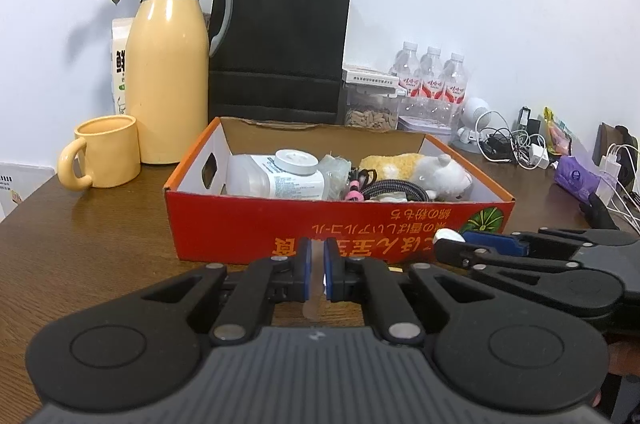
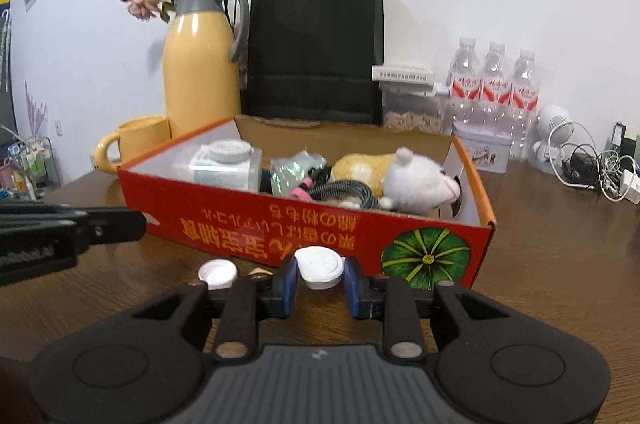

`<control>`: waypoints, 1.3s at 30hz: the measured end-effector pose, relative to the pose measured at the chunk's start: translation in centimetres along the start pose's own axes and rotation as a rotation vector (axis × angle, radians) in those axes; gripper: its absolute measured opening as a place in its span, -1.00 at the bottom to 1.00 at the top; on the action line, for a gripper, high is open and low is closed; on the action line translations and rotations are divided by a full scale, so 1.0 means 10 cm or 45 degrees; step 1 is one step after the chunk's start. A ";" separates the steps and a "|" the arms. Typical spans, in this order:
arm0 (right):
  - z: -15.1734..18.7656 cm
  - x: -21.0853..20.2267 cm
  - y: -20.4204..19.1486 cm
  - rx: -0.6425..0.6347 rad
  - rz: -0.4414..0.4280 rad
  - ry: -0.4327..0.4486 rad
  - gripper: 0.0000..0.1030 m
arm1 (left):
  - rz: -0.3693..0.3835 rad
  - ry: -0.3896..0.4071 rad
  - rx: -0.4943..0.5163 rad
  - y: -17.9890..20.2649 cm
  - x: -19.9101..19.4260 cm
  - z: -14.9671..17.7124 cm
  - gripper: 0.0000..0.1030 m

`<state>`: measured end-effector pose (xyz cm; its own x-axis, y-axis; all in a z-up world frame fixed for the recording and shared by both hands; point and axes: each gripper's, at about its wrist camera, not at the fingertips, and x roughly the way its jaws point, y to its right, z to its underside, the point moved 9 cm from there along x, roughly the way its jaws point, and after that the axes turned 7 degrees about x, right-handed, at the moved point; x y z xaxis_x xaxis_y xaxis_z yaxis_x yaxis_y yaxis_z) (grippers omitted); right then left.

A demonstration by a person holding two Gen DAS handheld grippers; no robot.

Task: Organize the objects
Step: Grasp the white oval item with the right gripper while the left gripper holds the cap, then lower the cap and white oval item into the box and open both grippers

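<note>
- Lower centre of the left wrist view: left gripper, blue pads nearly together on a thin pale translucent strip; what the strip is cannot be told. Right gripper enters from the right edge, a white piece at its tip.
- Mid-frame: red cardboard box holding a white-lidded jar, plush toy and coiled cable.
- Lower centre of the right wrist view: right gripper partly open, pads clamping a white cap. Only here: second white cap on the table, lower left.
- Surroundings: brown wooden table, white wall, yellow thermos, mug, black paper bag, water bottles.
</note>
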<state>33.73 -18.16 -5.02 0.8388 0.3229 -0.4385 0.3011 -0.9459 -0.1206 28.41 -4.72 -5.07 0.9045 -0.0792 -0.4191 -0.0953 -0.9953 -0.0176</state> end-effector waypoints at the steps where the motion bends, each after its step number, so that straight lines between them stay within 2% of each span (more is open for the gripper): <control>1: -0.02 -0.03 -0.01 -0.001 -0.003 0.015 -0.54 | -0.001 0.005 0.001 0.00 -0.01 -0.01 -0.86; 10: -0.29 -0.20 -0.05 0.000 -0.043 0.117 -0.54 | 0.041 0.058 0.003 0.04 -0.06 -0.31 -0.86; 21: -0.88 -0.13 -0.10 -0.038 -0.045 0.231 -0.54 | 0.056 0.189 -0.025 0.06 0.14 -0.98 -0.86; 30: -1.06 0.32 -0.07 0.001 -0.038 0.227 -0.54 | 0.087 0.162 -0.119 -0.04 0.65 -1.17 -0.86; 39: -0.92 0.69 0.14 0.035 -0.005 0.140 -0.54 | 0.088 0.064 -0.067 -0.02 1.06 -1.06 -0.86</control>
<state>44.09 -17.02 0.01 0.8829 0.3266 -0.3374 0.2932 -0.9447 -0.1471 42.42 -5.97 0.08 0.9164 -0.1490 -0.3714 -0.1371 -0.9888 0.0582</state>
